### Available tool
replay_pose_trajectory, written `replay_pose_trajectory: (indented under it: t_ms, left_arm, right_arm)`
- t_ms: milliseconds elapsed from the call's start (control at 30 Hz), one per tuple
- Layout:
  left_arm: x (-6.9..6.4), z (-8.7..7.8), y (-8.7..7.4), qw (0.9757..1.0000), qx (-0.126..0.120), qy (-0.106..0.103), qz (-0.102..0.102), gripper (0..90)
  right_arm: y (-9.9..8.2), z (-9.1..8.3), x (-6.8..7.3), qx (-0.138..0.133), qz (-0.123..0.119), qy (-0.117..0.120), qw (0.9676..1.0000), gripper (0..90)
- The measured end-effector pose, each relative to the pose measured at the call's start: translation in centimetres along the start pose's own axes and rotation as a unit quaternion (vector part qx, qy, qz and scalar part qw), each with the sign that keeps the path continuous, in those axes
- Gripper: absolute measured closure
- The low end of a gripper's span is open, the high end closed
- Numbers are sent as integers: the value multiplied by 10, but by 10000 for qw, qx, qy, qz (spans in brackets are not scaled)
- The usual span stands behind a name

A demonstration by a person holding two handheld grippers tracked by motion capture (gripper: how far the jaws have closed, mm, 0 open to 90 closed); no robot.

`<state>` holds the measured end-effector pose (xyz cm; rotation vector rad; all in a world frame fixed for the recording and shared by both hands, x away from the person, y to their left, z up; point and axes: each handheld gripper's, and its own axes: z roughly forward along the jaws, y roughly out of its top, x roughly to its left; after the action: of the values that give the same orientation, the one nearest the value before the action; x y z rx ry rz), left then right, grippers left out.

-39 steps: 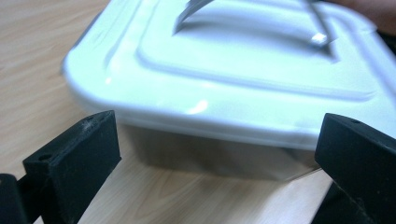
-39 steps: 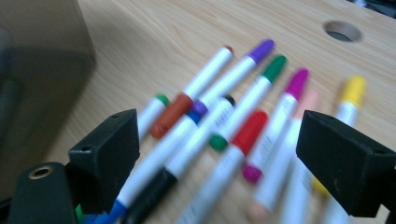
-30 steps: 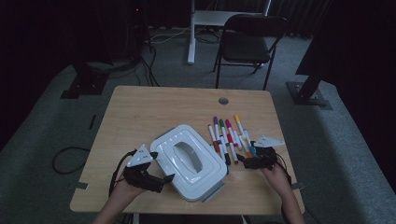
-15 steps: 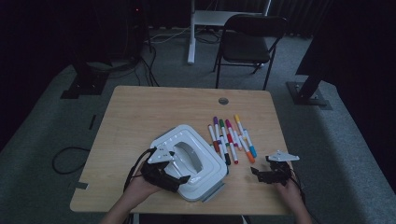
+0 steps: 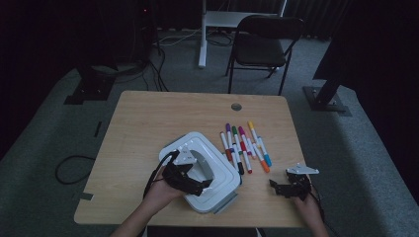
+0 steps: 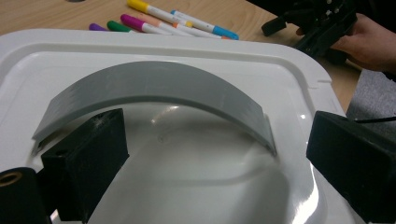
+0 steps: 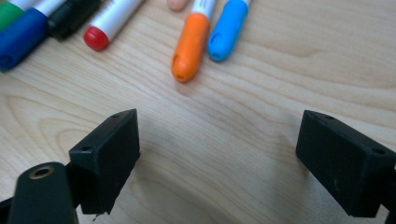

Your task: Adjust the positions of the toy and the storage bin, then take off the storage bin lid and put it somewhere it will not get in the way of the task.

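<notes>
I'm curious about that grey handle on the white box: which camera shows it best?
The left gripper view: the grey handle arches across the white lid, close up. The high view shows it small, partly behind the left gripper.

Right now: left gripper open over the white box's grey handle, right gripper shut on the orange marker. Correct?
Not quite. The right gripper is open over bare table, short of the orange marker, per the right gripper view. The left gripper is open at the grey handle of the white box.
</notes>
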<state>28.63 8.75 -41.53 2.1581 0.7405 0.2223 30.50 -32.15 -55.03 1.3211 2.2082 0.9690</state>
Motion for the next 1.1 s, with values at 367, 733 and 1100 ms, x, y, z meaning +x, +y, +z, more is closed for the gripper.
replay_pose_trajectory:
  t_ms: [367, 733, 1100]
  left_arm:
    - [-2, 12, 7, 9998, 121, 173, 1, 125]
    - [-3, 16, 9, 9995, 33, 299, -54, 217]
    - [-8, 16, 7, 9999, -110, 39, -20, 440]
  right_arm:
    - [1, 2, 3, 16, -39, -146, 9999, 121]
    - [2, 2, 3, 43, 137, -221, 9997, 123]
    - [2, 2, 4, 42, 112, -177, 9998, 122]
